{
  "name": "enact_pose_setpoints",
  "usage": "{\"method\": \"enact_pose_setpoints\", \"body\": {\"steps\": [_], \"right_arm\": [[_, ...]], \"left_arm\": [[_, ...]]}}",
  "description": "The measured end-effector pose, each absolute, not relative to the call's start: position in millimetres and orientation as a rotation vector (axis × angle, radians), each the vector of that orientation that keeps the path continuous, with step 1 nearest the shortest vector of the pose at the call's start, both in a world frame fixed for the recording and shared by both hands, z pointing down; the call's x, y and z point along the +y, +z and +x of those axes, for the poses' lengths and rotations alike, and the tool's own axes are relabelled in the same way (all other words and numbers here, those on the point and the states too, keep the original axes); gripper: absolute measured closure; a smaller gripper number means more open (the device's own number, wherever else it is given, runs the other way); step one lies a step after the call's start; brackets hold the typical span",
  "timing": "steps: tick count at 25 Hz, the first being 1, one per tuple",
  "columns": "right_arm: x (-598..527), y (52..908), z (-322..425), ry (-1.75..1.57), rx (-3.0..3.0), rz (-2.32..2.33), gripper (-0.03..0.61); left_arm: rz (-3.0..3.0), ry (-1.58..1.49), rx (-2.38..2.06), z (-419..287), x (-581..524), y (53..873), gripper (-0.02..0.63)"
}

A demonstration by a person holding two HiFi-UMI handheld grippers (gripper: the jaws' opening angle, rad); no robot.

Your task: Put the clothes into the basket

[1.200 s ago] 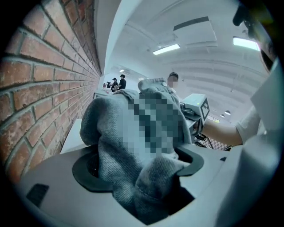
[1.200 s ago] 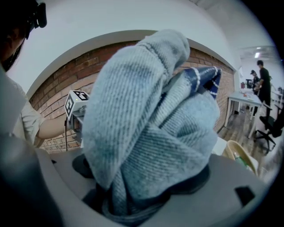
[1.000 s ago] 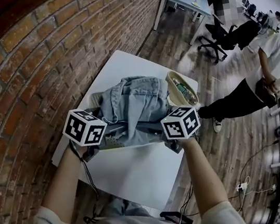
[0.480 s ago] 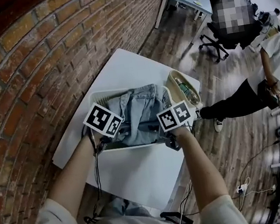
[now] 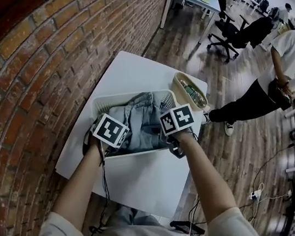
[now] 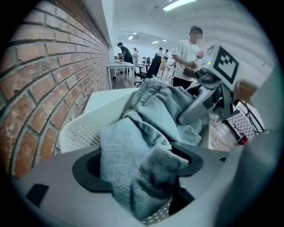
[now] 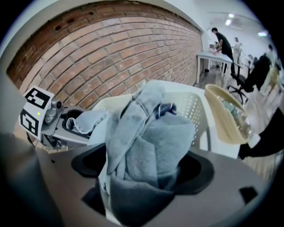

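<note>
The left hand-held gripper (image 6: 140, 173) pinches a fold of the blue denim clothes (image 5: 141, 115) between its jaws. The right hand-held gripper (image 7: 142, 173) has a thick bunch of the same denim between its jaws, and its jaws are opening. Both grippers sit at the near edge of the white basket (image 5: 103, 100), in the middle of the head view. The clothes lie heaped inside the basket. The basket stands on the white counter (image 5: 146, 181), next to the brick wall (image 5: 19, 79). A small tan basket (image 5: 177, 85) sits just to its right.
</note>
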State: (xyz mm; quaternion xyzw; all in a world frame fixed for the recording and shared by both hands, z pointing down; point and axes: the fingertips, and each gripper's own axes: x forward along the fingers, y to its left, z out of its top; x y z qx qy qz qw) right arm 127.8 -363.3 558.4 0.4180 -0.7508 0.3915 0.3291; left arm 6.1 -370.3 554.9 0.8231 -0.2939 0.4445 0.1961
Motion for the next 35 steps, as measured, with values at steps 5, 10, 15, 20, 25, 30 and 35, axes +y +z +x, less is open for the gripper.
{"method": "enact_pose_setpoints", "body": {"steps": [5,10,15,20,25,30,35], "right_arm": [[-363.2,515.6,141.9,0.817,-1.982,1.194,0.127],[-360.8,478.9,128.3,0.658,-2.128,1.293,0.129],[-351.2,456.9,105.2,0.575,-2.281,1.369,0.139],[-324.5,438.0,95.8,0.479,-2.375,1.440,0.233],[-289.5,403.5,89.5,0.311,-2.447,1.542,0.406],[-247.4,368.7,79.9,0.081,-2.443,1.617,0.562],[-206.2,339.5,74.5,0.011,-2.493,1.654,0.571]], "left_arm": [[2.329,1.048,-0.912,-3.2,-367.1,521.6,0.235],[2.405,0.757,-1.059,-5.3,-370.5,476.9,0.236],[2.469,0.551,-1.122,5.0,-357.2,450.0,0.247],[2.536,0.360,-1.183,8.1,-331.2,420.6,0.385],[2.643,0.300,-1.237,7.7,-294.8,391.3,0.550],[2.739,0.241,-1.255,14.3,-253.0,359.5,0.597],[2.800,0.215,-1.274,15.1,-208.4,331.9,0.604]]}}
